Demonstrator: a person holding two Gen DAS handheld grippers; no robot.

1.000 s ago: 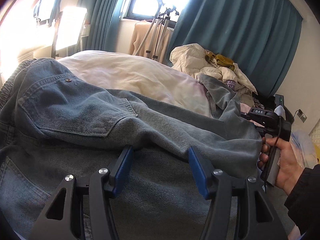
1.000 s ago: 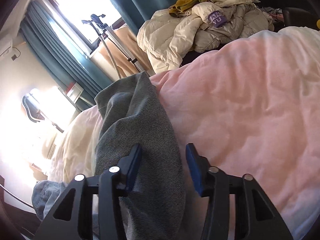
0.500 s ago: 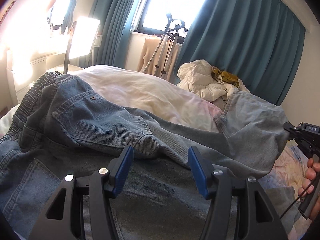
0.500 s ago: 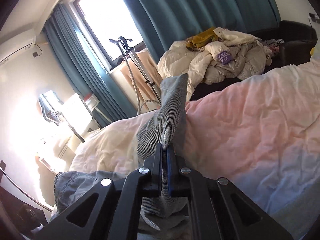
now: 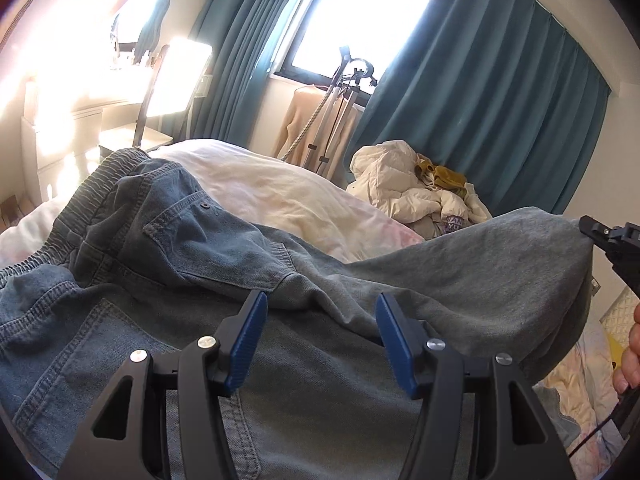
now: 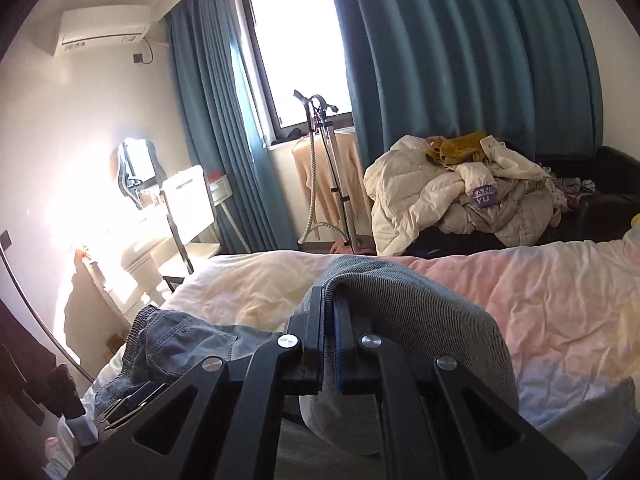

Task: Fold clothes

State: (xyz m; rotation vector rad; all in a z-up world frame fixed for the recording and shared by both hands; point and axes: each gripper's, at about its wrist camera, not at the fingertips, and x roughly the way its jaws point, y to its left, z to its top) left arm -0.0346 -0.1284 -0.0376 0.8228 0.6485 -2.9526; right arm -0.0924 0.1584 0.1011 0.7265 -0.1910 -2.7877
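A pair of faded blue jeans [image 5: 168, 248] lies across the bed, waistband at the far left, back pockets up. My left gripper [image 5: 320, 320] hovers open just above the seat of the jeans, with nothing between its blue pads. My right gripper [image 6: 329, 312] is shut on the end of the jeans leg [image 6: 400, 304] and holds it lifted off the bed; the cloth drapes over its right finger. In the left wrist view the raised jeans leg [image 5: 500, 264] arches to the right gripper [image 5: 588, 228] at the right edge, held by a person's hand [image 5: 630, 356].
The bed has a pale pink and cream duvet [image 6: 540, 304]. A heap of cream jackets and a yellow garment [image 6: 460, 188] sits beyond the bed. A garment steamer stand [image 6: 324, 160] stands by the window with teal curtains. A white chair [image 6: 188, 208] and desk are at the left.
My right gripper shut on the jeans leg end and lifted it up and back over the bed. The left gripper stayed open over the seat of the jeans.
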